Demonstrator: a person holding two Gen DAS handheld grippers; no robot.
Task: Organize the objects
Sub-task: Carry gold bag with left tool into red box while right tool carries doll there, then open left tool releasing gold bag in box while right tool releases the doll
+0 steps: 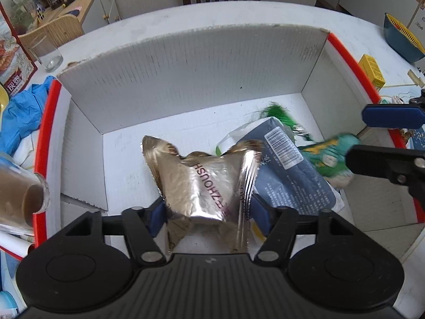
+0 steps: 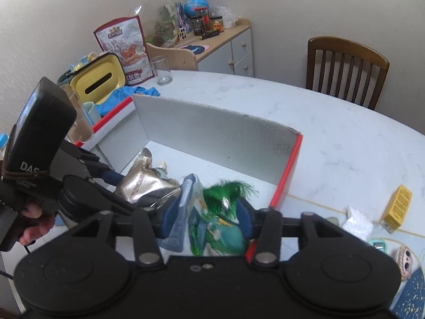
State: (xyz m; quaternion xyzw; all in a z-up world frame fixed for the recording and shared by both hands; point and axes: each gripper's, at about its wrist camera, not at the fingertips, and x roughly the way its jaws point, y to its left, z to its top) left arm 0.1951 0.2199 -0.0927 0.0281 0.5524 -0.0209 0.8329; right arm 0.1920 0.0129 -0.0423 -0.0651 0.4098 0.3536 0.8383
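Down inside the white cardboard box [image 1: 186, 61] with red-edged side flaps, which sits on the pale tabletop [image 2: 332, 133], several packets lie together on the box floor. Between the blue pads of the left tool [image 1: 204, 214] stands a crumpled silver foil pouch [image 1: 204, 178] with dark red lettering; both pads [image 1: 155, 219] sit against its sides, though whether they press on it or have let go I cannot tell. Just to the right of the pouch lies a dark blue packet [image 1: 289, 170] with a barcode label, and a green feathery item [image 1: 279, 113] pokes out behind it. The right tool [image 2: 208, 219] hangs over the near right part of the box, its jaws standing apart with a green-and-teal snack packet [image 2: 225, 236] between them, blurred in both views; the right pad [image 2: 243, 219] shows a gap beside the packet, so it looks released, not pinched. From the right wrist view a hand [image 2: 34, 220] wraps the handle of the left tool. Outside the box, a clear drinking glass [image 2: 162, 70] and a blue cloth [image 1: 18, 114] lie on the far left, a yellow small carton [image 2: 397, 207] to the right, and a wooden chair [image 2: 345, 69] stands at the tabletop's far edge.
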